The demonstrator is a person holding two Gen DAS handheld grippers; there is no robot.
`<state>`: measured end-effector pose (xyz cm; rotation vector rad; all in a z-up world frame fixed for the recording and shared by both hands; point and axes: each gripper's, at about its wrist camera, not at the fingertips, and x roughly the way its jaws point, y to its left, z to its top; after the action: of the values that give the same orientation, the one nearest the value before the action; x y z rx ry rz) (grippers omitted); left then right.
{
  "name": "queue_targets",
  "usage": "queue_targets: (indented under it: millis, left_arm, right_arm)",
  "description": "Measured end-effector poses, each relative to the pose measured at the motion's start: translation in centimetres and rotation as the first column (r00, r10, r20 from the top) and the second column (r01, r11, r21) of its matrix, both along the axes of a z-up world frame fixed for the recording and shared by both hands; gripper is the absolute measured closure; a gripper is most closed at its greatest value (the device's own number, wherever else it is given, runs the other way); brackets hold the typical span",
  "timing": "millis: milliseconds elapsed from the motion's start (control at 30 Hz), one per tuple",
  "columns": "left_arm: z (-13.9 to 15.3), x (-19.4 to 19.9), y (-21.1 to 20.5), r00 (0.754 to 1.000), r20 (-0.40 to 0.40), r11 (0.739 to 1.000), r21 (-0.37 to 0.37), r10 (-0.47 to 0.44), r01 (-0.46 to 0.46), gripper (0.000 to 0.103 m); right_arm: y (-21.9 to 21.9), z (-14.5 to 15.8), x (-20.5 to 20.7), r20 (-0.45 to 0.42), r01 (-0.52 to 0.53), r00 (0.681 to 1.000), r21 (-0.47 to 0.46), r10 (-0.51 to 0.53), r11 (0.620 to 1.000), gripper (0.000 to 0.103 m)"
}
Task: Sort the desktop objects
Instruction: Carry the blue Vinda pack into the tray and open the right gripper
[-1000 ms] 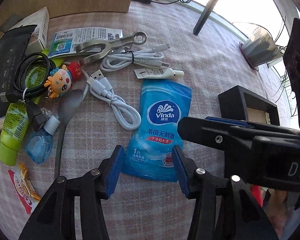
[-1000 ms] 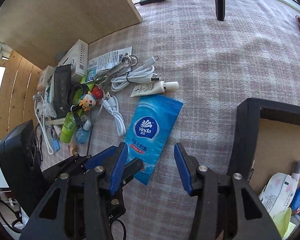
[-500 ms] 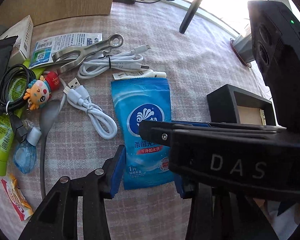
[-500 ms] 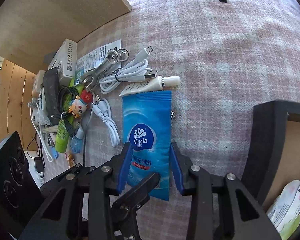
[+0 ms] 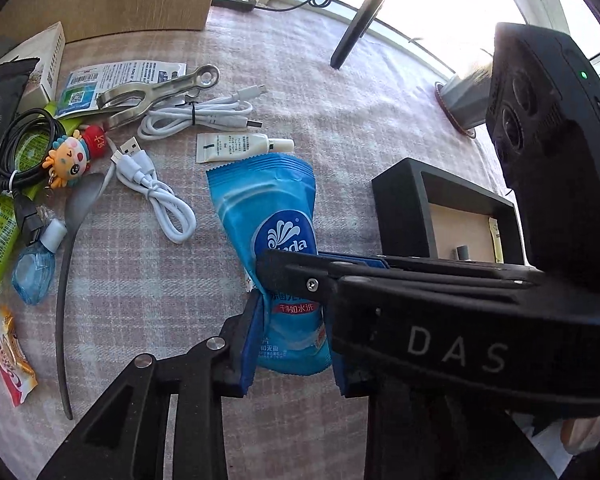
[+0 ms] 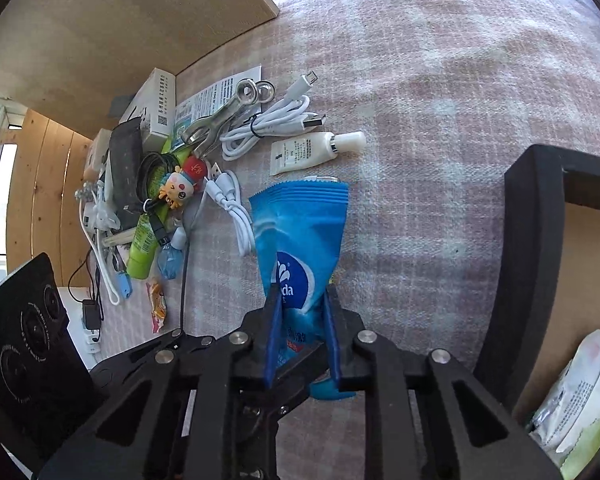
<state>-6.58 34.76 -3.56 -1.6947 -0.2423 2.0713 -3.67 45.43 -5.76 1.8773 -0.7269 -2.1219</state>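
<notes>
Both tongs, left [image 5: 292,344] and right [image 6: 300,344], apparently just clamped onto one blue wipes packet [image 5: 272,216].

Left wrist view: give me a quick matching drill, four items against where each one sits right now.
Items:
1. blue Vinda wipe packet
2. metal spoon
3. small white tube
4. black tray

Places:
A. just beyond the packet's far end
B. right of the packet
C. pinched between claw pads
D. left, beside the blue bottle

Pairs: 1-C, 2-D, 3-A, 4-B
</notes>
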Motion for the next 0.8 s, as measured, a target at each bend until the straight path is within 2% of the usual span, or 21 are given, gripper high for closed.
queue_targets:
  millis: [233,400,467,567,800]
  left_arm:
    - [2.1,2.1,1.7,0.999,-0.030,0.999,0.025,-0.032,0.033,0.077]
    - [3.5,4.3,4.2,0.994,-0.061,0.994,0.040,-0.094,0.097,0.077]
    - [4.5,5.3,5.7,0.988,-0.075,0.990,0.045,-0.133,0.136,0.077]
    - [5.6,7.0,7.9,0.976,-0.111,0.982,0.012,-0.186,0.188,0.079]
    - [6.8,9.7,12.7,0.951,-0.106,0.953,0.058,-0.291,0.298,0.078]
  right_arm:
    - [1.3,2.6,1.7,-0.044,0.001,0.999,-0.013,-0.001,1.000,0.082]
    - [3.7,4.5,3.7,-0.069,0.028,0.997,-0.037,-0.030,0.999,0.083]
    - [4.6,5.3,4.7,-0.076,0.032,0.996,-0.046,-0.036,0.998,0.083]
    - [6.2,6.2,6.4,-0.096,0.046,0.994,-0.025,-0.048,0.999,0.082]
    - [11.8,7.3,10.7,-0.100,0.129,0.986,-0.038,-0.132,0.991,0.083]
